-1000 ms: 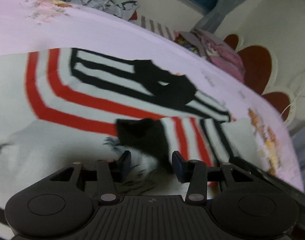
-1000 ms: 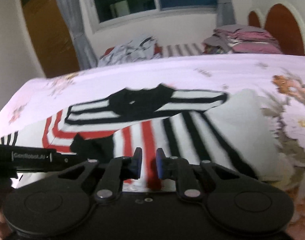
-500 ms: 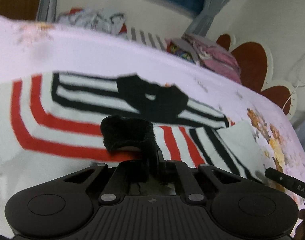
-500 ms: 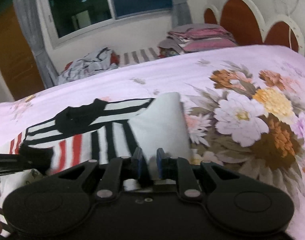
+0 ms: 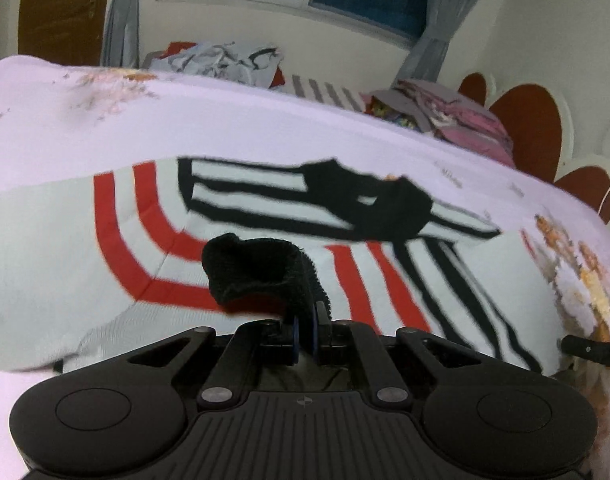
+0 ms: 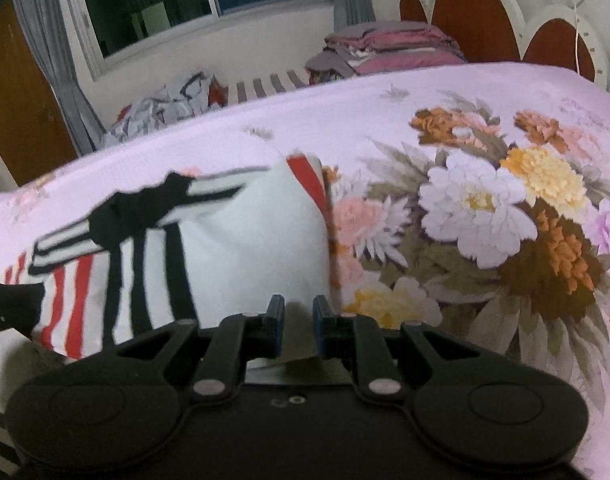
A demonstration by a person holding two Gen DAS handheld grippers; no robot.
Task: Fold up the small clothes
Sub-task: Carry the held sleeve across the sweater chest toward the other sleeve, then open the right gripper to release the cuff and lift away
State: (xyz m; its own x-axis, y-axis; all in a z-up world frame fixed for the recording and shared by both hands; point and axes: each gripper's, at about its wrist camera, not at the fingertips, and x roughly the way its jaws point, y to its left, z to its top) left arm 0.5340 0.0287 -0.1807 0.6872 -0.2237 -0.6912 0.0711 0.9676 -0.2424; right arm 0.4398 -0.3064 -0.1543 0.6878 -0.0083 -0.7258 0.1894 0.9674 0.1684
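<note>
A small white garment with red and black stripes [image 5: 265, 216] lies spread on the pink floral bedsheet [image 5: 225, 120]. My left gripper [image 5: 305, 330] is shut on its black cuff [image 5: 261, 270], which bunches up above the fingers. In the right wrist view the same garment [image 6: 241, 240] lies left of centre, with a white part folded over. My right gripper [image 6: 299, 322] is narrowly apart with the garment's white edge [image 6: 297, 344] between its fingers. The tip of the right gripper [image 5: 589, 350] shows at the left view's right edge.
A heap of grey and white clothes [image 5: 225, 60] and a stack of folded pink clothes [image 6: 389, 46] lie at the bed's far side. A brown and white headboard [image 6: 497, 16] stands at the right. A window and curtains are behind.
My left gripper shut on the black cuff and lifted it. My right gripper carried the white edge to the right across the bed, folding that part over.
</note>
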